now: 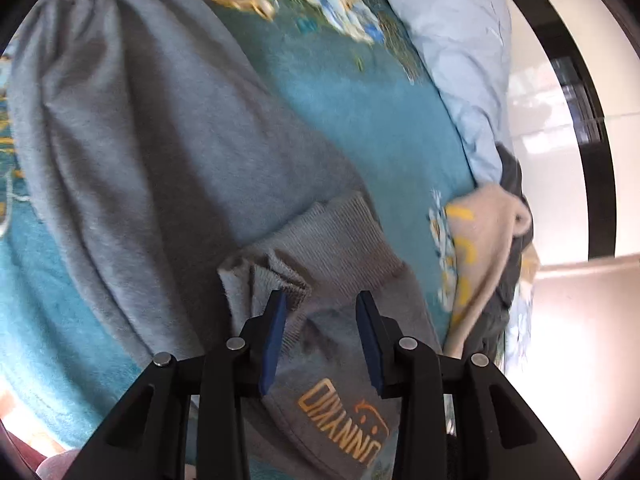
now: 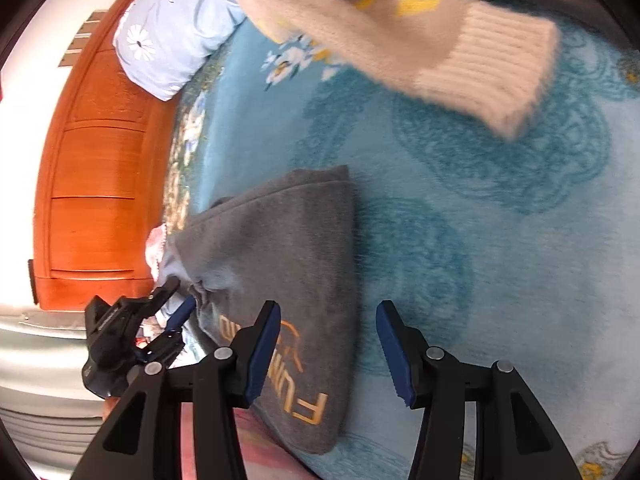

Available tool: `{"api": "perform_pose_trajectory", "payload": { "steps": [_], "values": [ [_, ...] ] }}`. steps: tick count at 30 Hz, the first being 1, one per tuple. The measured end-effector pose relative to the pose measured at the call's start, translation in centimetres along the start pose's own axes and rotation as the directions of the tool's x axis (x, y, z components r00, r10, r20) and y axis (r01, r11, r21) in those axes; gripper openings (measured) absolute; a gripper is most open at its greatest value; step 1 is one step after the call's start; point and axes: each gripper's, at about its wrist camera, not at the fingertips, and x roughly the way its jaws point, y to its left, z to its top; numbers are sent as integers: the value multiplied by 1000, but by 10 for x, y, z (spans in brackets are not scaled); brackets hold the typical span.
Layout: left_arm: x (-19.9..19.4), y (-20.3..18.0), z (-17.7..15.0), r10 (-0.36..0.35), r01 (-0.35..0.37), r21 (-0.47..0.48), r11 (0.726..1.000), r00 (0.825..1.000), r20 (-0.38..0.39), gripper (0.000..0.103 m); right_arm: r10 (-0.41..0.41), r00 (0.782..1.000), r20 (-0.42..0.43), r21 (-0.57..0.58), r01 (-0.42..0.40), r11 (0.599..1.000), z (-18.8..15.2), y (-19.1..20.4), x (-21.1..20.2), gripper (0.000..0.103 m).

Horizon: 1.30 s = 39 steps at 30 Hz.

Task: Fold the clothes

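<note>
**Grey sweatshirt, soft and limp**

Grey sweatshirt point(image 2: 280, 264) lay part-folded on the bed point(image 2: 460, 240). Left claw point(image 1: 322, 312) apart over its ribbed cuff point(image 1: 332, 236); right claw point(image 2: 326, 320) apart, empty. Fleece looked light, floppy; thick cuff or hem should grip best.

Bed covered by a teal blanket point(image 2: 460, 240) with darker paisley print and a floral border point(image 1: 340, 4). Grey sweatpants point(image 1: 160, 140) with orange lettering lie flat on it, spread from 10 o'clock to 6 o'clock in the left wrist view; in the right wrist view they sit folded at 7 o'clock, reaching the blanket's edge. A beige knit sweater point(image 2: 460, 48) with yellow marks lies on the blanket at 1 o'clock in the right view, well apart from the pants. A light-blue floral pillow point(image 2: 176, 36) rests at 11 o'clock, against the orange wooden headboard point(image 2: 96, 160).
</note>
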Motion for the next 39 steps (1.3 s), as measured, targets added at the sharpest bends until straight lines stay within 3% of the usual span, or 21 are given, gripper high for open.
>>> {"api": "perform_pose_trajectory", "payload": {
  "steps": [5, 8, 10, 14, 17, 21, 25, 31, 36, 39],
  "values": [
    [-39, 28, -2, -102, 125, -119, 985, 978, 183, 37, 50, 999, 6, 1, -50, 999, 0, 1, 10, 54],
    [-38, 35, 0, -172, 208, -169, 963, 964, 204, 38, 90, 996, 5, 21, -90, 996, 2, -2, 15, 51],
    [-35, 27, 2, -197, 227, -140, 964, 961, 195, 38, 110, 994, -3, 32, -110, 993, 2, -2, 18, 49],
    [-3, -1, 5, -247, 250, -72, 966, 968, 48, 45, 150, 988, -30, 55, -148, 987, -5, -7, 23, 43],
    [13, -14, 4, -155, 155, -16, 988, 987, -30, 45, 168, 985, -34, 76, -165, 983, -11, -12, 25, 38],
    [23, -23, 1, -64, 68, 43, 997, 995, -72, 45, 153, 988, -31, 81, -150, 985, -6, -6, 34, 33],
    [12, -19, -8, -43, 47, 48, 998, 997, -66, 45, 95, 994, -54, 61, -91, 994, -7, 7, 45, 12],
    [2, -22, -11, -38, 41, 63, 997, 998, -44, 45, 146, 989, -2, 88, -146, 985, -1, 17, 20, 9],
    [-13, -23, -16, -85, 85, 74, 994, 996, -13, 45, 190, 982, 18, 9, -190, 982, 3, 39, -15, 8],
    [-22, -20, -17, -127, 126, 53, 991, 992, 14, 45, 162, 986, 38, -11, -162, 987, 5, 38, -38, 8]
  ]
}}
